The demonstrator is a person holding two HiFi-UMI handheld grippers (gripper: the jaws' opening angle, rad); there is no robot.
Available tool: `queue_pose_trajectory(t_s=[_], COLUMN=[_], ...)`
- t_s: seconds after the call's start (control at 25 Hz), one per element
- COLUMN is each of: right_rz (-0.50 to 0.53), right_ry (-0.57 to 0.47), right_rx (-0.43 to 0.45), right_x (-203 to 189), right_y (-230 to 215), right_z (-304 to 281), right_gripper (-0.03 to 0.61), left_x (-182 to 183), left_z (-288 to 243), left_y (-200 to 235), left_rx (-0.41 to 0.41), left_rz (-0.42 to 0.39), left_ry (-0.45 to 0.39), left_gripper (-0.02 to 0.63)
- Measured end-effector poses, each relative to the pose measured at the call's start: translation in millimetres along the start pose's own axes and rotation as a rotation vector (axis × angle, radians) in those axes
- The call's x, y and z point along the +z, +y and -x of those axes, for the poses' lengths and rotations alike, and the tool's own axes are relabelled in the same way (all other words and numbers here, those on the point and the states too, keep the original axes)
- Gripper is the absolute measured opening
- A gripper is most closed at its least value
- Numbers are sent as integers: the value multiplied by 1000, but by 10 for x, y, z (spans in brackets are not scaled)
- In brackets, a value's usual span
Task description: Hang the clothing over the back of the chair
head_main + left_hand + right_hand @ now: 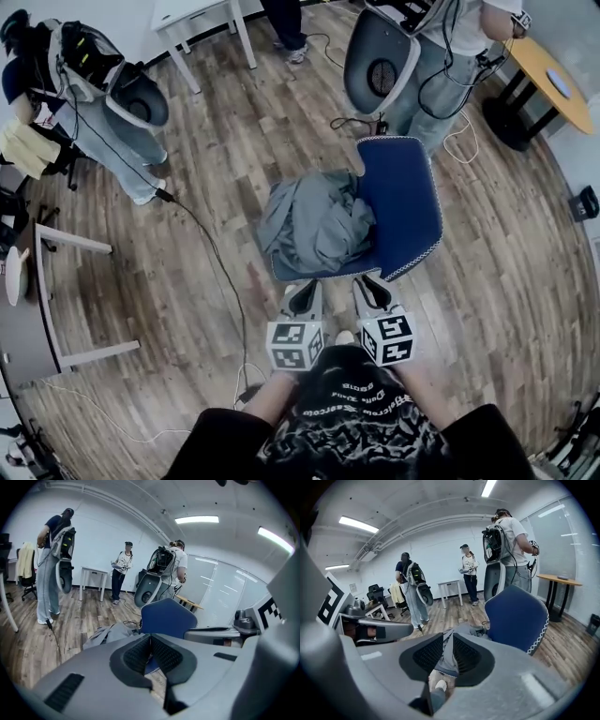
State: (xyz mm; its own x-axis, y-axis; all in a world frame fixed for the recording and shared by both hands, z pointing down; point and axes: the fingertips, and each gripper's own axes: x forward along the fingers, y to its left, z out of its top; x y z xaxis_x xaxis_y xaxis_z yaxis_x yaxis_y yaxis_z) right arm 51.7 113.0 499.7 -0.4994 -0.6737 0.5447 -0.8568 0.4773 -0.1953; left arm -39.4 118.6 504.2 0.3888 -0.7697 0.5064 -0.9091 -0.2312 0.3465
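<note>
Left gripper [305,298] clenched, right gripper [372,291] slightly parted, both empty, clothing [314,225] just ahead on the chair [405,192]

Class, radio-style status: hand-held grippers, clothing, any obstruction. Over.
Left hand-held gripper shut, right hand-held gripper slightly open, both empty. Grey clothing heaped on chair seat, unhung. Floor cable beside chair.

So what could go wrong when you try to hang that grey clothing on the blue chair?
1. The grey clothing lies crumpled on the seat of the chair, spilling over its edge. Pinching one fold might lift only part, and the rest could slide to the floor.
2. The left gripper is shut and the right gripper barely open, so thick fabric may not fit in yet.
3. A black cable crosses the floor beside the chair; a foot might catch it.
</note>
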Motion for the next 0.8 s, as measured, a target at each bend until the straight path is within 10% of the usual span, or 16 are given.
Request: queue_pose_trajectory(t_s=[0.8], right_rz=[-235], right_ry=[87], right_rx=[-246], right_x=[222], right_y=[-263], right_z=[-952], right_gripper=[201], left_x=[459], left_z=[-841], left_y=[960], left_rx=[-203], left_rz=[-107], left_ry=[234], left_gripper=[11])
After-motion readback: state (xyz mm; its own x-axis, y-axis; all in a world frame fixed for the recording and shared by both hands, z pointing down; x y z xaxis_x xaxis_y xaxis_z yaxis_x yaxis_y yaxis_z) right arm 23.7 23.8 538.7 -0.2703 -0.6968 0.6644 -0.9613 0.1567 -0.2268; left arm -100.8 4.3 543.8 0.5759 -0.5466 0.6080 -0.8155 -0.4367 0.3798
